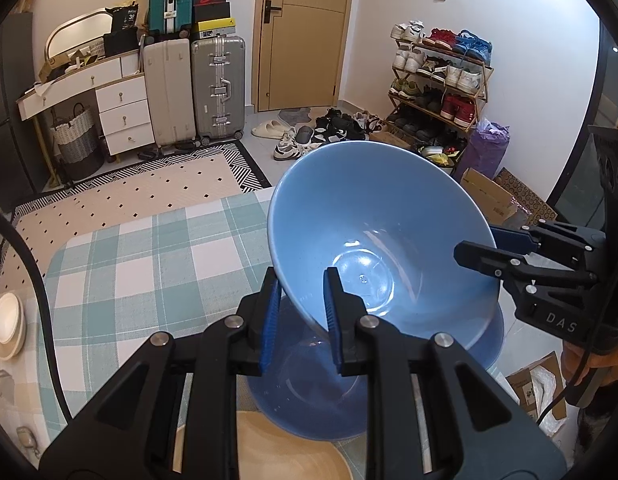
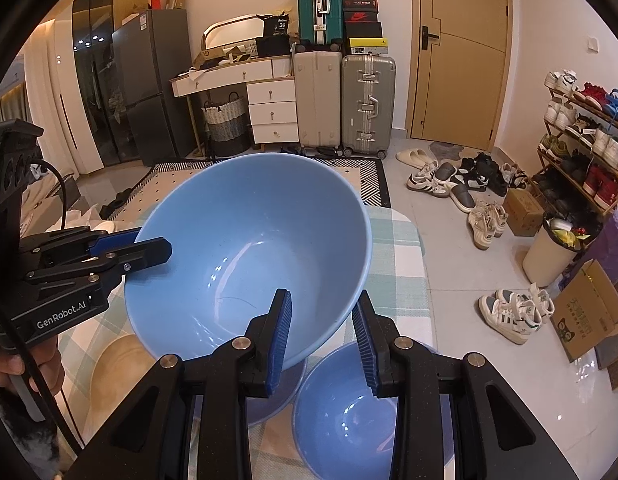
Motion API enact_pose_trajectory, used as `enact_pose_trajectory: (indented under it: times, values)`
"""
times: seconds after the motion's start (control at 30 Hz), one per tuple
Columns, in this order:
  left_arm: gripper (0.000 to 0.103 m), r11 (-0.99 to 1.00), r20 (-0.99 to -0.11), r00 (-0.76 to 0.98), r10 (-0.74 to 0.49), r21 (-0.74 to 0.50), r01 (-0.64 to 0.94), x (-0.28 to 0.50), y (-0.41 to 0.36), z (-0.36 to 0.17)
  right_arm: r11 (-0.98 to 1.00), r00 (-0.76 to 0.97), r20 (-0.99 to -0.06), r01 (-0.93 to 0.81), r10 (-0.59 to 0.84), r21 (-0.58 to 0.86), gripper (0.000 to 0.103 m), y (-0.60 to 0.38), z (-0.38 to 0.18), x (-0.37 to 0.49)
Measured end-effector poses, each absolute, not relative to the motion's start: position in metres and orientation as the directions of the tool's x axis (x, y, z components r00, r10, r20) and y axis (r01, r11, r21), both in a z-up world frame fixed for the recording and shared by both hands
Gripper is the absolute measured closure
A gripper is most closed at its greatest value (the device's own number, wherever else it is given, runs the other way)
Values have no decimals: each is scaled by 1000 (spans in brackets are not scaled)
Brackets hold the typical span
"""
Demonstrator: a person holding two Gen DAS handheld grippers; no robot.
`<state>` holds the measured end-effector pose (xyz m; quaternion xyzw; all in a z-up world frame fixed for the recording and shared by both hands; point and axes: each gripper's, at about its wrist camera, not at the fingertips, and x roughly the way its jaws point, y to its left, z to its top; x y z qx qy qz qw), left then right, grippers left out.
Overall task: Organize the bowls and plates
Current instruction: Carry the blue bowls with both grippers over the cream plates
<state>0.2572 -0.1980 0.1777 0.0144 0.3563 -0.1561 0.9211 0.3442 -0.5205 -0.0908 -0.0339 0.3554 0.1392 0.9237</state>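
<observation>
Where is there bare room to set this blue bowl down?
Bare checked cloth runs between the white bowls at the left edge and the held blue bowl. Crowded nearer you: a second bowl and a tan plate.

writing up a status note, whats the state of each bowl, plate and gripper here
large light blue ceramic bowl: lifted, tilted, held at opposite rims by both grippers
left gripper: shut on the large bowl's rim
right gripper: shut on the large bowl's rim
smaller blue bowl: upright on the checked tablecloth, empty
tan round plate: flat on the table
white stacked bowls: at the table edge, untouched
</observation>
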Motion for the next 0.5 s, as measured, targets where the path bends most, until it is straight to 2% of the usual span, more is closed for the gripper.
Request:
enact_pose_trajectory:
  times: [0.5]
  values:
    - [84,956,-665,699,-264,-82,283,232,-176,167,952,700,-665,-302,259,53,71,-507,-101,327]
